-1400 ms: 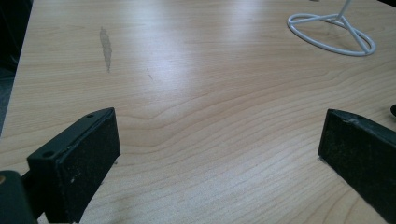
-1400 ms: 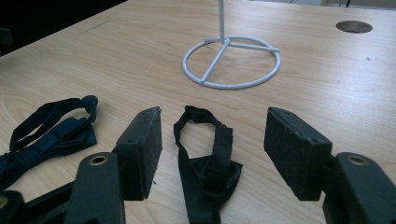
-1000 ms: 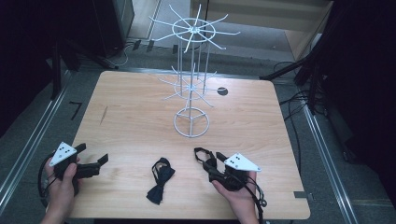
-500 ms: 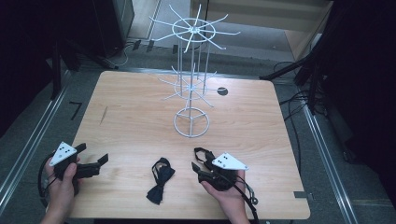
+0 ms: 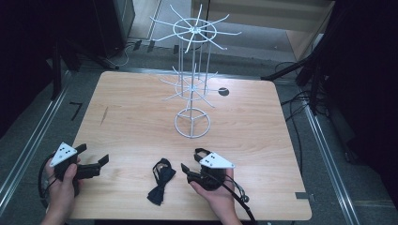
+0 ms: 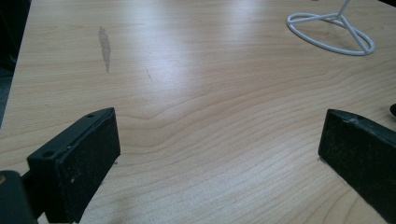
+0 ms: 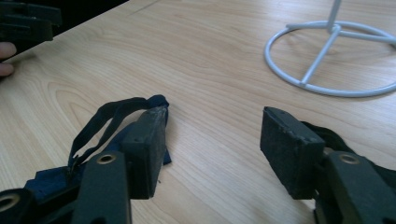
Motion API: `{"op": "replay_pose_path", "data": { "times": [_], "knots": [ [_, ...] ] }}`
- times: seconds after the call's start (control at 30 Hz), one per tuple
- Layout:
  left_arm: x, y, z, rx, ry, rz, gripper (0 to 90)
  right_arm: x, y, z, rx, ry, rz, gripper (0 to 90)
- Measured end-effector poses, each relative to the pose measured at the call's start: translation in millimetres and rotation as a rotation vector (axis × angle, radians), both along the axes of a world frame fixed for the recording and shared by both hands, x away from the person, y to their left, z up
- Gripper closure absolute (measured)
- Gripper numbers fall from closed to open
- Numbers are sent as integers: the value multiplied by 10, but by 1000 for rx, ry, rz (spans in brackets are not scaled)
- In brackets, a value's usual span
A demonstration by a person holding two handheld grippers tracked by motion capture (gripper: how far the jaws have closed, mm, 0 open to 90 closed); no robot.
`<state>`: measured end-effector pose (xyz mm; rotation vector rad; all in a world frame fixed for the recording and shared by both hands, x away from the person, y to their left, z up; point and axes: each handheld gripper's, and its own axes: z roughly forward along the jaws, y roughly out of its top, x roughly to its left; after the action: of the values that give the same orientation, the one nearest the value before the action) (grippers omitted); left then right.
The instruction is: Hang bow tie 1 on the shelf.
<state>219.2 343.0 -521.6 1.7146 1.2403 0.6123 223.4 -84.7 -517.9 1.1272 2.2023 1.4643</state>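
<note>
From the high view we see the right tool (image 5: pixel 188 159) low at the near edge of the wooden surface (image 5: pixel 141 117), just beside the dark bow tie (image 5: pixel 160 182) that lies flat between our two hands. Its jaws stand partly spread and have just been closing; nothing sits between them, the tie lies to their left. To take the tie well, we judge we should swing this tool further left until the tie's knot sits squarely between the pads, keep them low to the wood, and only then pinch. The left tool (image 5: pixel 94 158) rests near the left corner, jaws spread and empty, well apart from the tie. We count one bow tie, one white wire rack (image 5: pixel 192 93) with two tiers of arms, and two tools.

In the left gripper view, the left tool (image 6: pixel 219 140) holds its pads wide over bare wood, with the rack's ring base (image 6: pixel 331 33) far ahead.

In the right gripper view, the right tool (image 7: pixel 212 135) has bare wood between its pads. The bow tie (image 7: pixel 116 114) and its strap loop lie against the outer side of the left jaw, so closing now would catch only air. The ring base (image 7: pixel 336 60) stands ahead to the right.
</note>
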Motion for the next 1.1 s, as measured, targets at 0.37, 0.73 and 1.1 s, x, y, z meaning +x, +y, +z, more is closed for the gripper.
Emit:
{"op": "replay_pose_path", "data": {
  "times": [0.37, 0.73, 1.1],
  "knots": [
    [0, 0, 0, -2, 0, 2, 0, 63, 209, -59, -3, 31, 7, 479],
    [-1, 1, -1, -5, 0, 4, 0, 124, 394, -126, -15, 66, 22, 506],
    [-1, 1, 0, -5, 1, 3, 0, 170, 505, -224, -23, 119, 56, 572]
  ]
}}
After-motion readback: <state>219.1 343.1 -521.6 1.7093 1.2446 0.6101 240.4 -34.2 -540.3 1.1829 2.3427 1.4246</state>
